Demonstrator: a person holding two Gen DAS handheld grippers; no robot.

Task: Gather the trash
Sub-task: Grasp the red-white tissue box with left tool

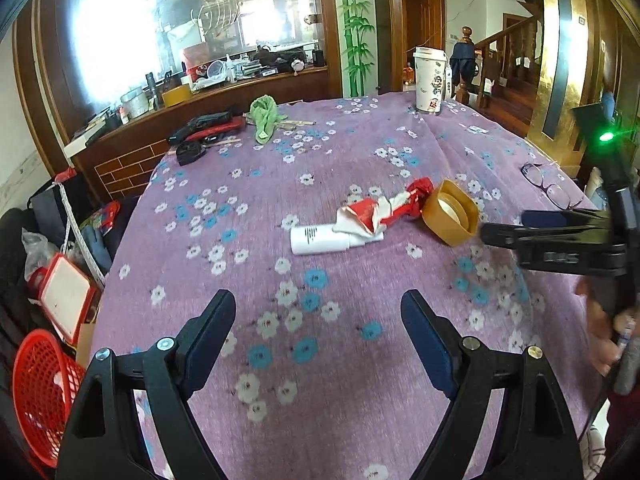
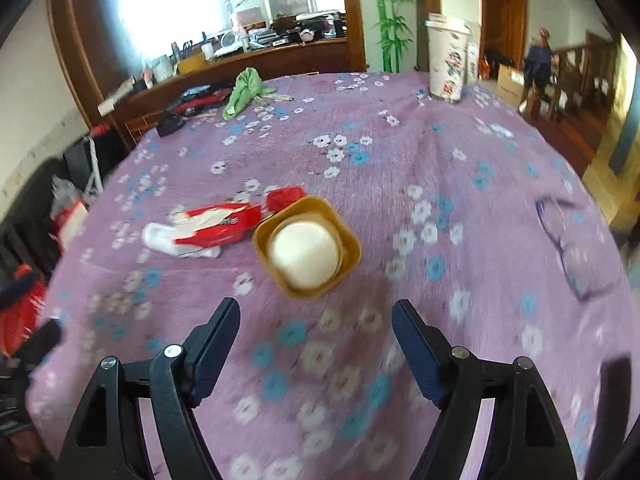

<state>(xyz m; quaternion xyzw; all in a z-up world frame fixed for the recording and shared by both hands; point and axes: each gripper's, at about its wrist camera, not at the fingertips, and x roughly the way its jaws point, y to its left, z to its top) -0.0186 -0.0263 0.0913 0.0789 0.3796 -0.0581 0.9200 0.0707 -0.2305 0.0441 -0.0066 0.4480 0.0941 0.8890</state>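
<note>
Premises: a lived-in private home, dining or living area. Evidence: counter (image 1: 320, 280) draped in a purple floral cloth; wooden staircase (image 1: 516, 40) with turned banister; panelled wooden door (image 1: 424, 20); bamboo wall decal (image 1: 354, 28); cluttered wooden sideboard (image 1: 224, 84) before a large mirror; red plastic basket (image 1: 40, 396) on the floor.

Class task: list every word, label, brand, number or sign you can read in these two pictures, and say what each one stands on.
None can be read for certain.
Paper cup: printed figures, lettering too small.
Red wrapper: white lettering, blurred.
White tube: dark marks, illegible.
Right gripper: pale marking on its body, unreadable.
</note>
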